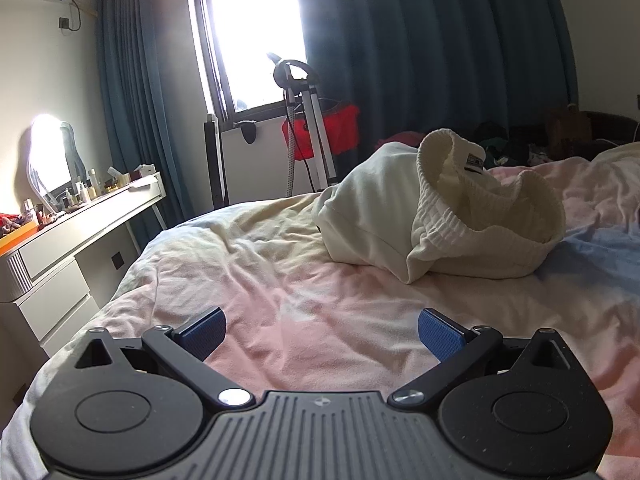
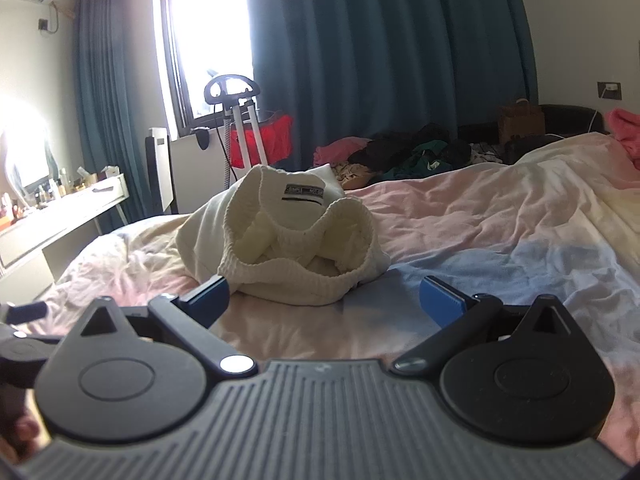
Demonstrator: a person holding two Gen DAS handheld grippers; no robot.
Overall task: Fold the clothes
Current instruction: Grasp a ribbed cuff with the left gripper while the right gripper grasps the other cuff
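A cream white garment (image 1: 436,216) with a ribbed waistband lies crumpled in a heap on the bed (image 1: 280,280). In the right wrist view the garment (image 2: 288,240) sits just ahead, its waistband gaping open with a black label showing. My left gripper (image 1: 322,332) is open and empty, low over the pink sheet, short and left of the heap. My right gripper (image 2: 324,300) is open and empty, its left blue pad (image 2: 210,300) close to the heap's front edge. The left gripper's tip shows at the far left of the right wrist view (image 2: 24,312).
A white dresser (image 1: 80,232) with bottles and a mirror stands left of the bed. A garment steamer stand (image 1: 312,120) and red cloth (image 1: 324,132) stand by the window. A pile of dark and pink clothes (image 2: 400,156) lies at the bed's far side.
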